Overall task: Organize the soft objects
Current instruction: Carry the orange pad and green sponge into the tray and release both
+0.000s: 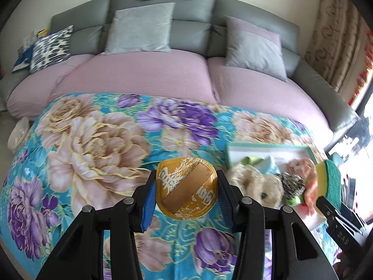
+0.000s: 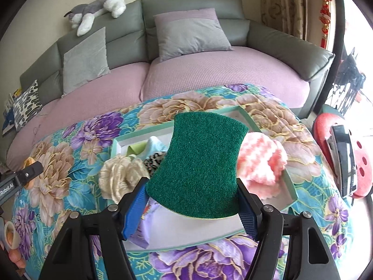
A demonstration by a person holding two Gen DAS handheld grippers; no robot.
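Note:
My left gripper (image 1: pixel 186 192) is shut on a round gold pad with white lettering (image 1: pixel 186 187), held above the floral blanket (image 1: pixel 93 144). My right gripper (image 2: pixel 193 200) is shut on a green-topped scouring sponge (image 2: pixel 200 163), held over the teal-rimmed white tray (image 2: pixel 186 231). The sponge (image 1: pixel 331 182) and right gripper also show at the right of the left wrist view. The tray (image 1: pixel 268 150) holds a cream plush (image 1: pixel 256 184), a pink-and-white fluffy cloth (image 2: pixel 261 163), a leopard-print piece (image 2: pixel 153 159) and light blue and green cloths (image 2: pixel 149 148).
A grey sofa (image 1: pixel 195 32) with pink seat covers and grey cushions (image 1: pixel 139 28) stands behind the blanket. A patterned cushion (image 1: pixel 51 46) lies at its left end. A husky plush (image 2: pixel 98 9) lies on the sofa back. A red stool (image 2: pixel 366 163) stands at the right.

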